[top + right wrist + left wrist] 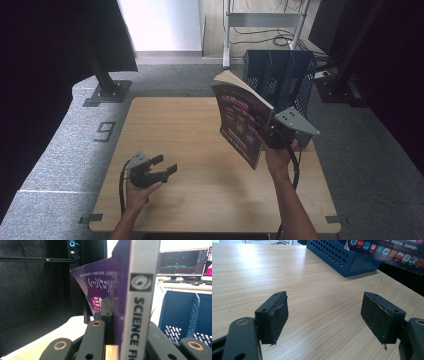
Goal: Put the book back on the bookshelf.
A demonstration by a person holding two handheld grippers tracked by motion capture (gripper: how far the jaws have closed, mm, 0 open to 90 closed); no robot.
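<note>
The right gripper (272,134) is pinching a book (240,117) and holds it up in the air above the right half of the table (190,150), just in front of the blue file rack (282,75) that stands at the far right edge. In the right gripper view the jaws are pressed on the two covers close to the spine (138,315), near the lower end of the book, so the pages stand upward and the book leans a little to the left.

The book is a thick paperback with a glossy purple cover. I judge it moderately heavy for a grip at one end, and the cover looks smooth, so it may slide or turn between the pads if the hand tilts fast. The covers are soft; the front cover already bends away at its free corner (82,277). Holding near the spine is the best place, because there the block of pages is stiff and stays together. A grip on the open edge would let the pages fan out.

The left gripper (160,167) rests low over the near left part of the table, jaws spread wide and with nothing between the pads (278,317). It could support the lower edge of the book if needed.
</note>
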